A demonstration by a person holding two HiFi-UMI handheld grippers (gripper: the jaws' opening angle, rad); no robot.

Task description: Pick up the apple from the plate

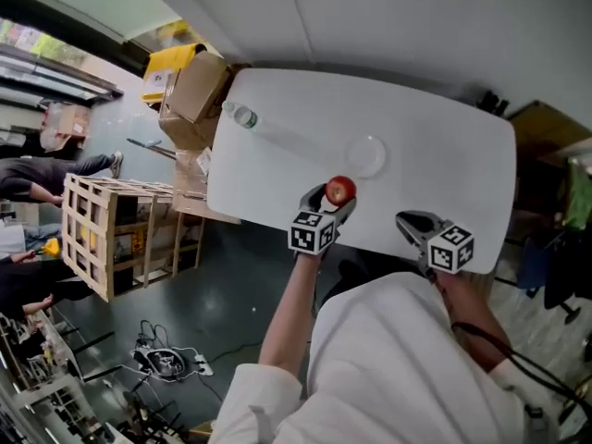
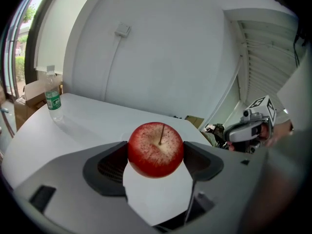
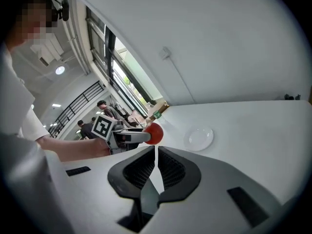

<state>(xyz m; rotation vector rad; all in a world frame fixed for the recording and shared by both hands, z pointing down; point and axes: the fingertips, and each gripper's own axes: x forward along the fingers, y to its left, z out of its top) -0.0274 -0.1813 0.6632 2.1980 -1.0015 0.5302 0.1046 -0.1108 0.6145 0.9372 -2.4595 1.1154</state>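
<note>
From the head view, the left claw [image 1: 333,200] is clamped on the apple [image 1: 340,190], its 2 jaws pressing the fruit from either side, which is why the apple sits clear of the plate [image 1: 366,155]. The plate lies bare on the table [image 1: 444,146] just beyond the claw's tip, so the pick looks done. The right claw [image 1: 412,222] hangs off to the left claw's right, over the table's near edge and well apart from the fruit, probably kept back because 1 claw is enough for this job. A bottle [image 1: 244,117] stands far ahead and to the left. In the left gripper view, the apple [image 2: 155,149] fills the gap between the jaws, stem up, gripped around its widest part, with white table beneath. That hold looks secure. In the right gripper view, the right claw [image 3: 155,167] is drawn nearly together with only a thin slit between its jaws and nothing in it. The apple [image 3: 154,133] shows ahead and slightly left in the other claw, with the plate [image 3: 199,138] ahead to the right.
</note>
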